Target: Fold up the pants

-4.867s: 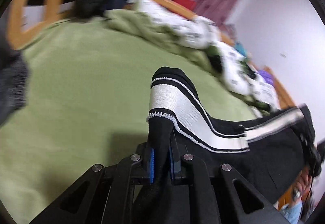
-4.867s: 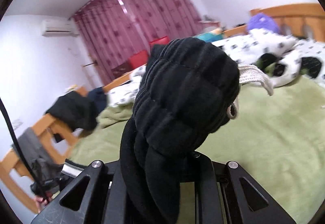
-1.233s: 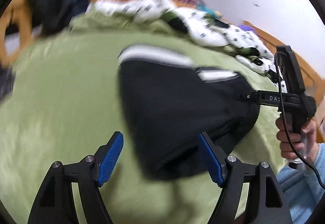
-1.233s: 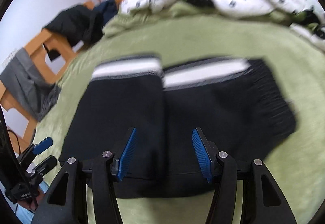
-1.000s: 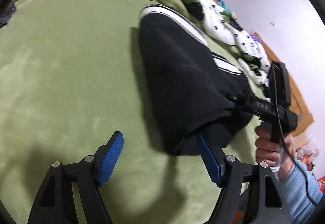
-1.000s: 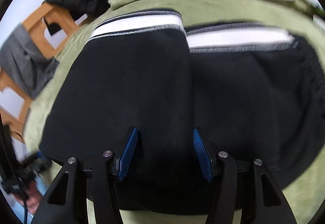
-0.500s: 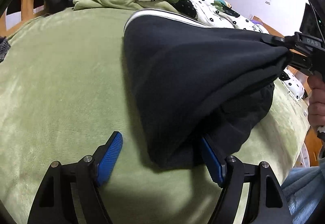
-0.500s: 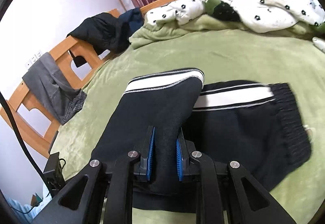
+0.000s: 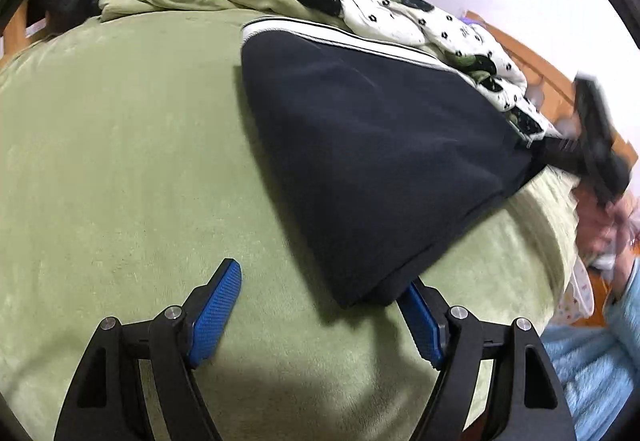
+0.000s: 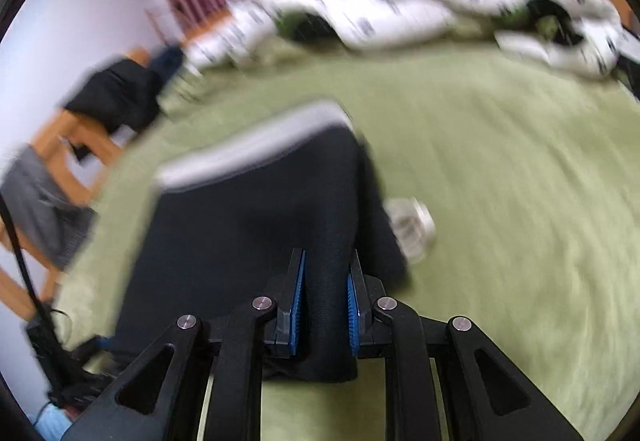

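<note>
Right wrist: gripper (image 10: 324, 305) clamping pants (image 10: 248, 225)

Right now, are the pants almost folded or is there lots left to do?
Partly done. The black pants lie on the green blanket, already doubled into a shorter bundle, white stripe at the far edge. In hand: the right tongs are shut on a pinch of the cloth, lifting that side. The left tongs are open, holding nothing. Left: lay the lifted part down and flatten it.
</note>
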Available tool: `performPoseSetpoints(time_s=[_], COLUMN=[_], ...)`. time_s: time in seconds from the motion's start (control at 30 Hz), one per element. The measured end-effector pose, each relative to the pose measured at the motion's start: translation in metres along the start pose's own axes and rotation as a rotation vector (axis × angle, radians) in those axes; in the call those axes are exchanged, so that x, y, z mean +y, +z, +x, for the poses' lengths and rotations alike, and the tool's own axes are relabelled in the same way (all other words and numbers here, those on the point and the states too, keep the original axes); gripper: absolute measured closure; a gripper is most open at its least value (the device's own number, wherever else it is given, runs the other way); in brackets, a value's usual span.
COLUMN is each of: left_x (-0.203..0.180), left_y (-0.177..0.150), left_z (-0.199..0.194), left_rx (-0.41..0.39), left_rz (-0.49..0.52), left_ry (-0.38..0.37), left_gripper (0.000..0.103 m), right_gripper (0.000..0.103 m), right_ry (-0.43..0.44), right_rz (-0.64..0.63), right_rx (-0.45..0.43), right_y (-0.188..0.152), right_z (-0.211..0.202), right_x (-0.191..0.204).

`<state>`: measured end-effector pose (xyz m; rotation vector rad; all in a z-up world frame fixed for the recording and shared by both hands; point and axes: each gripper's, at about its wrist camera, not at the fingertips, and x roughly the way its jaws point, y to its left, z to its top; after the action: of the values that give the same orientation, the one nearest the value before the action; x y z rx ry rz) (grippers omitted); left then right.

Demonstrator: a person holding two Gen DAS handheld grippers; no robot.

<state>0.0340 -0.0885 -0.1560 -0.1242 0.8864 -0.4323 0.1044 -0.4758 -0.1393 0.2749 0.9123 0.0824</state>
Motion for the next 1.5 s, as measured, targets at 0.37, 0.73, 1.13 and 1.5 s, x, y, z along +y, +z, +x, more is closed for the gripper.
performPoseSetpoints(time_s=[0.37,0.73,1.13,1.5], left_x=[-0.015,0.002,-0.021,0.003], left_y=[0.01,-0.004,0.036,0.048], left_z=[0.009,-0.02,-0.008,0.014], left_rx=[-0.069,0.01,0.004,0.038], left_rz=[-0.031,0.007,0.066,-0.018], left_ry=[0.048,0.016,0.011,-0.079], left_gripper=[0.091,0.065,0.046,0.039], right_gripper=[0.071,0.064,0.054,0.037], right_ry=[-0.077,-0.091,-0.197,-0.091], right_rz=[-0.066,0.015,-0.155,-0.094], right_rx=[-0.016,0.01,-0.059,-0.126], right_y=[-0.011,-0.012,-0.021,-0.002], right_z=[0.012,0.0,-0.001,-0.011], right_x=[0.013,0.015,0.04,0.018])
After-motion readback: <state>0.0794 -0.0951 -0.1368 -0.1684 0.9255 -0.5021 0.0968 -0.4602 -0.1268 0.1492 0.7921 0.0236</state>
